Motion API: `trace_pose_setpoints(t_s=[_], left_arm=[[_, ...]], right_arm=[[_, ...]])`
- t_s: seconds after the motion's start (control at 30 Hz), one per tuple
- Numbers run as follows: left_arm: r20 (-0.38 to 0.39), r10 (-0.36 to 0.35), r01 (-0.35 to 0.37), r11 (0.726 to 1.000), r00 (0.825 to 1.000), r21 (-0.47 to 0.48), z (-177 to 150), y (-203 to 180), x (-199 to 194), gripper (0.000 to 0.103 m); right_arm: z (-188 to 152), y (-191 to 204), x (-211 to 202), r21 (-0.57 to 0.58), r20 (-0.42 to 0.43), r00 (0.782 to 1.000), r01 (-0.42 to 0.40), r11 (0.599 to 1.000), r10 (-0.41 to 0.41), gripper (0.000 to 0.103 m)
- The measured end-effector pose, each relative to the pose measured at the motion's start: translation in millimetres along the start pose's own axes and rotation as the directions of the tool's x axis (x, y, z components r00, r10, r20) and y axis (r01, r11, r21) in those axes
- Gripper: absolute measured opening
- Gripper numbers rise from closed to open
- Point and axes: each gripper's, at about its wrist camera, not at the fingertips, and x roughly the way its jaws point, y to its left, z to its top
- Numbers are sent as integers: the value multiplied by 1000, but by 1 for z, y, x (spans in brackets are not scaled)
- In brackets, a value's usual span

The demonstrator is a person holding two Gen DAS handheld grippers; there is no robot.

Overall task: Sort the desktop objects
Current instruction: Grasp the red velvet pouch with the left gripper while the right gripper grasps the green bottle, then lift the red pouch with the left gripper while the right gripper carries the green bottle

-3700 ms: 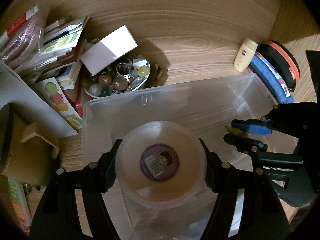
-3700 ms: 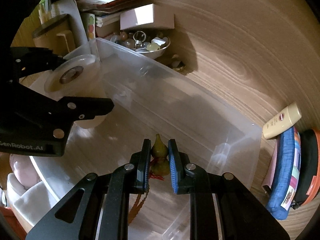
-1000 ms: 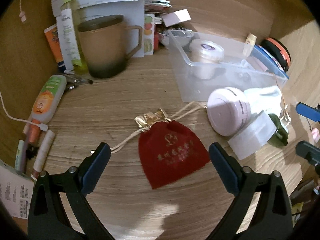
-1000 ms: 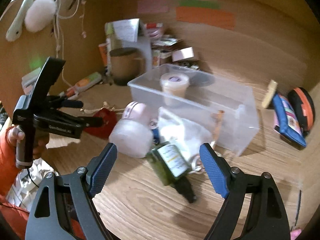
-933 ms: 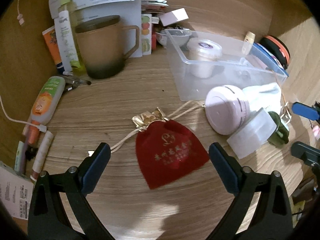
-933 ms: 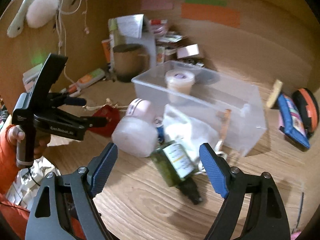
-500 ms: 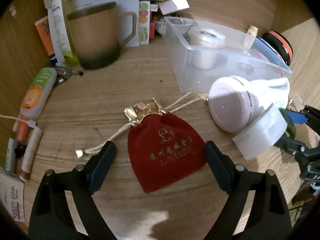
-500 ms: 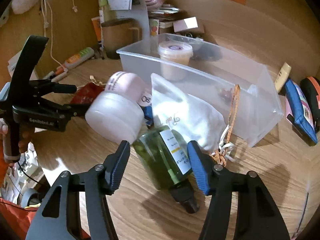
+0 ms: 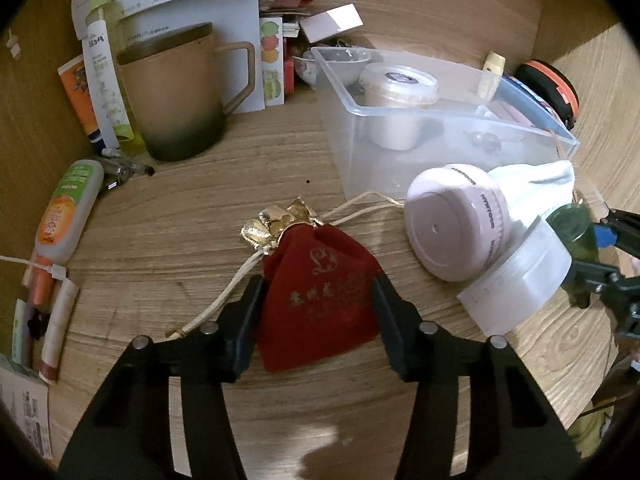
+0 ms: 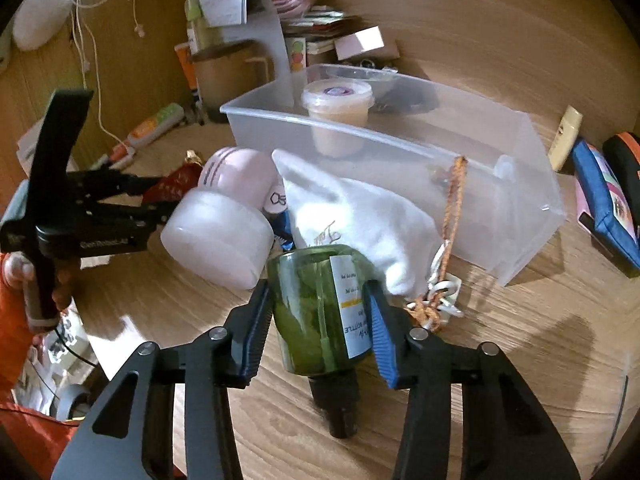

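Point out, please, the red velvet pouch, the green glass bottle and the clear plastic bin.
red velvet pouch (image 9: 320, 292), left wrist view, on its gold lettering.
green glass bottle (image 10: 308, 312), right wrist view, on its body.
clear plastic bin (image 10: 500, 208), right wrist view, on its front wall.

Pouch (image 9: 320, 292) on desk (image 9: 192, 216), between left gripper (image 9: 316, 312) fingers. Bin (image 9: 448, 152) behind it, tub (image 9: 396, 96) inside. Mug (image 9: 176, 92) left of bin. Two jars (image 9: 460, 224) right of pouch. Bottle (image 10: 320, 312) lies between right gripper (image 10: 320, 320) fingers, cloth bag (image 10: 360, 216) behind, touching bin front.
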Motion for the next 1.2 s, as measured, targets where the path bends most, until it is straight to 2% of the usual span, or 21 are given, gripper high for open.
trace_pose_setpoints(t_s=[0.13, 0.2, 0.3, 0.4, 0.77, 1.2], left_arm=[[9, -12, 12, 1000, 1000, -18, -2, 4, -4, 41], [15, -7, 7, 1000, 1000, -22, -3, 6, -7, 30], [29, -7, 8, 1000, 1000, -23, -5, 7, -13, 20], [47, 3, -2, 1000, 999, -18, -6, 8, -19, 15], [131, -10, 14, 999, 991, -30, -2, 7, -55, 14], [246, -19, 24, 1000, 969, -16, 20, -4, -99, 14]], right_arm=[[6, 1, -13, 4, 26, 1000, -17, 1000, 17, 41], [8, 2, -22, 9, 45, 999, -27, 1000, 26, 40], [13, 2, -33, 16, 71, 997, -35, 999, 34, 39], [15, 1, -44, 20, 93, 995, -39, 999, 37, 39], [18, -8, -82, 39, 156, 988, 1, 999, -8, 39], [28, -28, -116, 65, 226, 971, 61, 996, -75, 39]])
